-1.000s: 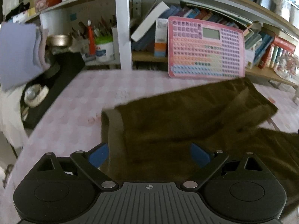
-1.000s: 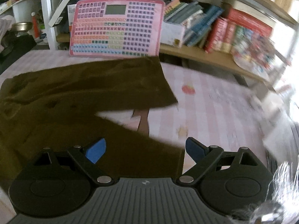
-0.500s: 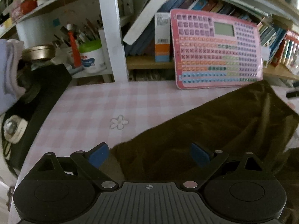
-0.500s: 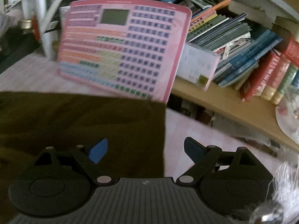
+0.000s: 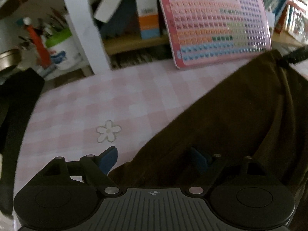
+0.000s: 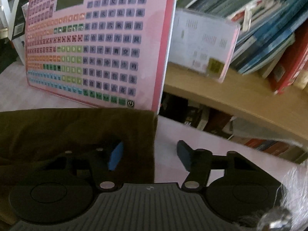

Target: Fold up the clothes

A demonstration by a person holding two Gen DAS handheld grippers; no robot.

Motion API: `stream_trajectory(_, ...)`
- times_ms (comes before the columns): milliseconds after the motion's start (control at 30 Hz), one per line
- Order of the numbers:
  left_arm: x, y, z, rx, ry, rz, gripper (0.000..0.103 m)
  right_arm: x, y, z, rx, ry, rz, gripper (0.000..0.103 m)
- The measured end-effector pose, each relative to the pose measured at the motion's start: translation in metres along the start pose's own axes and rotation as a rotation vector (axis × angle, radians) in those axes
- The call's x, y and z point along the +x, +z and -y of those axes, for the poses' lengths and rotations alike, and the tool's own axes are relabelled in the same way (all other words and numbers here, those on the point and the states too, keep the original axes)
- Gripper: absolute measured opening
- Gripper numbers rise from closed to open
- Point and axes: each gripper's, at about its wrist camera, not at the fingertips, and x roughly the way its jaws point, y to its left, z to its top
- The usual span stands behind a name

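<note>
A dark olive-brown garment (image 5: 231, 119) lies spread on the pink checked tablecloth (image 5: 100, 100). My left gripper (image 5: 154, 158) hangs low over its near-left corner. Its jaws are closing, the left pad over bare cloth and the right pad over the garment, with the garment's edge between them and a gap still showing. In the right wrist view the garment (image 6: 67, 130) ends in a straight hem with a corner by the pink board. My right gripper (image 6: 150, 156) straddles that hem. Its jaws are closing too, with the edge between the pads and not pinched.
A pink button board (image 5: 221, 23) (image 6: 100, 44) leans against the shelf just behind the garment. Books (image 6: 269, 38) fill the wooden shelf (image 6: 221, 94). A white post (image 5: 82, 28), a pen tub (image 5: 57, 46) and a black object (image 5: 15, 105) stand at the left.
Both grippers have moved forward and down toward the shelf side of the table, to the garment's far edge. Both pairs of jaws have narrowed, the right pair more.
</note>
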Motion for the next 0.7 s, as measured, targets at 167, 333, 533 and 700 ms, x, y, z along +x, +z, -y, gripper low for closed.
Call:
stream_trajectory(167, 0.009, -0.001, -0.013, -0.038, -0.084, 0.014, 0.084, -0.002, 0.000, 0.001, 0.000, 0.013, 0.002, 0.044)
stream_trajectory(333, 0.007, 0.000, -0.016, -0.021, -0.143, 0.029, 0.059, -0.007, 0.001, 0.003, 0.037, 0.036, -0.011, 0.015)
stream_trajectory(533, -0.005, 0.000, -0.004, 0.052, -0.174, 0.023, 0.007, -0.029, -0.006, 0.014, 0.146, 0.031, 0.020, 0.009)
stream_trajectory(700, -0.044, 0.005, -0.004, 0.026, -0.096, 0.176, 0.005, -0.075, -0.012, 0.005, 0.180, -0.003, 0.136, 0.008)
